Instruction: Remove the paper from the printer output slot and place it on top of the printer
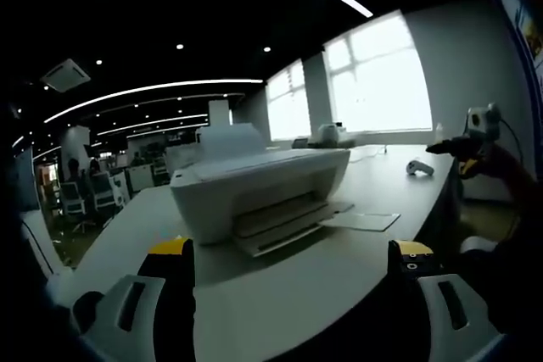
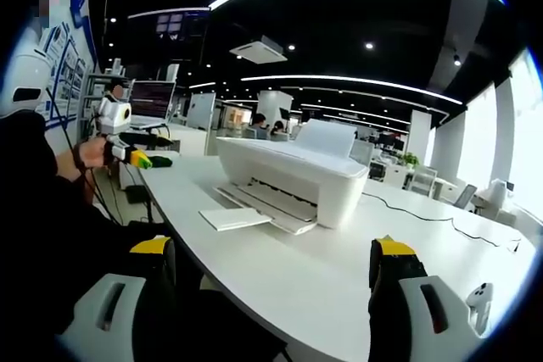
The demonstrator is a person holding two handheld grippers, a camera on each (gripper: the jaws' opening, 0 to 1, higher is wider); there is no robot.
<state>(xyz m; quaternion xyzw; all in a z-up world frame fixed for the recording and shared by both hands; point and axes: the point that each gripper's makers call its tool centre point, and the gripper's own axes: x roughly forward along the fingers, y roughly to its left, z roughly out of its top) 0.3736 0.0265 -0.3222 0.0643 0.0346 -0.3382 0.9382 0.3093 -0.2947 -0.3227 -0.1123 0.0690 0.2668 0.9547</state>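
Left gripper point(image 1: 293, 262): jaws spread wide, gripping nothing, short of the printer point(image 1: 259, 184).
Right gripper point(image 2: 273, 264): likewise parted and unladen.
Paper point(image 1: 361, 220): ahead of both tools, flat on the extended output tray, beyond the slot.
Progress: judged not yet begun; sheet ungrasped, printer top still to receive it.

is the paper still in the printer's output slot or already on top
Still at the slot: the paper lies flat at the output tray's end, low in front of the printer, not on its lid.
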